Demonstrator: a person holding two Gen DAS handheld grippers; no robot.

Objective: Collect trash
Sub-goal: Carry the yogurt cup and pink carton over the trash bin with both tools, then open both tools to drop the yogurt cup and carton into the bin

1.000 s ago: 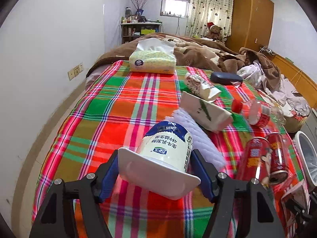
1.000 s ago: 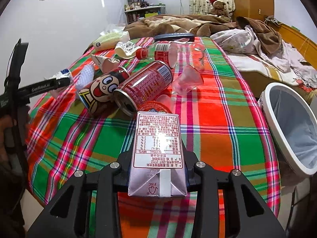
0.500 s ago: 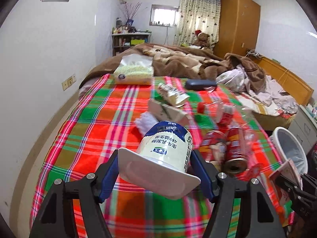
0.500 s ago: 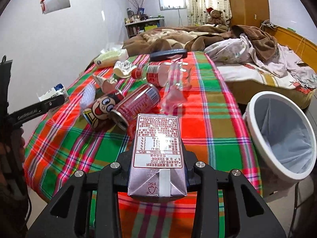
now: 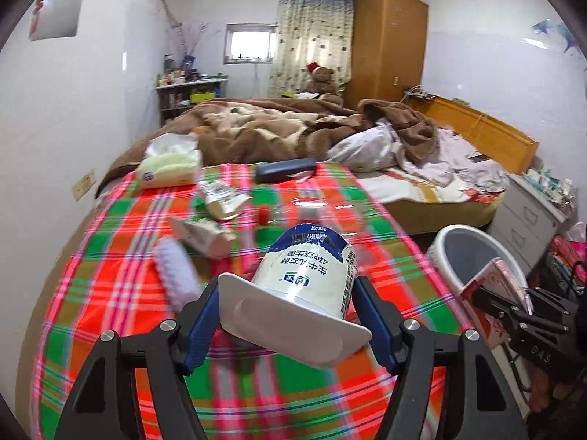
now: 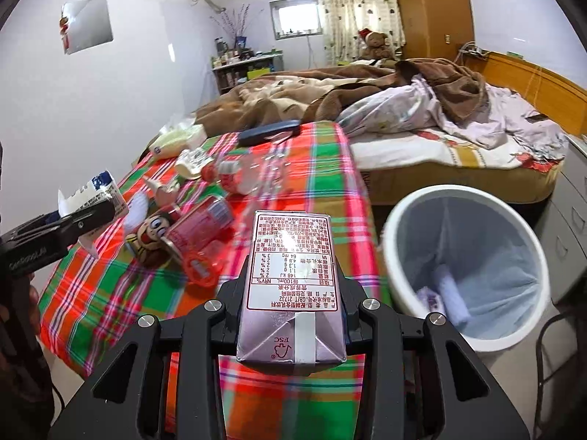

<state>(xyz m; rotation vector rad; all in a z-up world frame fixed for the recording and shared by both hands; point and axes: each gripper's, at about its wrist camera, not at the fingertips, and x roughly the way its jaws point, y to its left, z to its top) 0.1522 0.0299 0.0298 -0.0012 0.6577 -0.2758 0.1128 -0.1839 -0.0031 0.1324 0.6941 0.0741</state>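
My left gripper (image 5: 290, 315) is shut on a white and blue yogurt cup (image 5: 308, 271), held lying above the plaid tablecloth (image 5: 110, 275). A purple drink carton (image 6: 291, 286) sits clamped in my right gripper (image 6: 291, 293), label up, just left of the white trash bin (image 6: 466, 267). The bin (image 5: 466, 253) stands on the floor off the table's right edge, with some trash at its bottom. In the left wrist view the right gripper with its carton (image 5: 491, 289) hangs over the bin's rim. The left gripper with the cup (image 6: 91, 198) shows at far left in the right wrist view.
On the cloth lie red cans (image 6: 198, 227), a clear bottle with a red cap (image 6: 234, 176), torn cartons (image 5: 220, 198), a white ribbed piece (image 5: 172, 271), a tissue pack (image 5: 168, 168) and a dark case (image 5: 286, 168). Behind is a messy bed (image 5: 293, 128); a drawer unit (image 5: 528, 216) stands right.
Both grippers have risen and drawn back toward the table's right edge with their loads. The bin has come closer and larger in both views.
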